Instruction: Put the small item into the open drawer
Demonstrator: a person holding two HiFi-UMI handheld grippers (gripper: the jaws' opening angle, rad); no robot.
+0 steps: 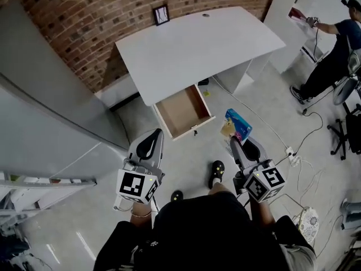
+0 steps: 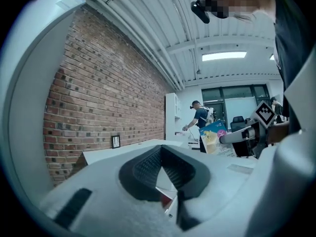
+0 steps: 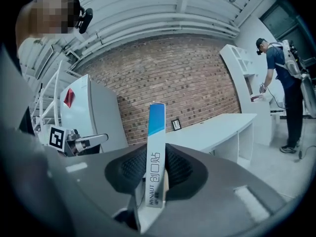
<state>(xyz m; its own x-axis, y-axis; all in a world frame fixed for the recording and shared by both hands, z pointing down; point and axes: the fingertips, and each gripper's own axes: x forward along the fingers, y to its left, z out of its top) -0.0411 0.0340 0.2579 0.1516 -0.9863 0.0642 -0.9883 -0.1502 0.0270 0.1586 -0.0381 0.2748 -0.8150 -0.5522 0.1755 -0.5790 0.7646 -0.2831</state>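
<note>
Right gripper (image 3: 157,158): jaws half apart, clamped on upright blue-and-white carton (image 3: 155,132). Left gripper (image 2: 160,152): jaws together, empty.

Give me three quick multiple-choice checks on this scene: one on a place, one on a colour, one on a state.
1. Where on the white desk is the open drawer?
A) at its far edge
B) under its near edge, pulled out
C) on top of it

2. What colour is the upper end of the held carton?
A) red
B) green
C) blue

3. What is the right gripper doing?
A) shut on the carton
B) open and empty
C) resting inside the drawer

Answers: B, since the head view shows the drawer sticking out from beneath the desk's near edge. C, since the right gripper view shows a blue band at the carton's top. A, since that view shows the pads pressing on the carton's two sides.
</note>
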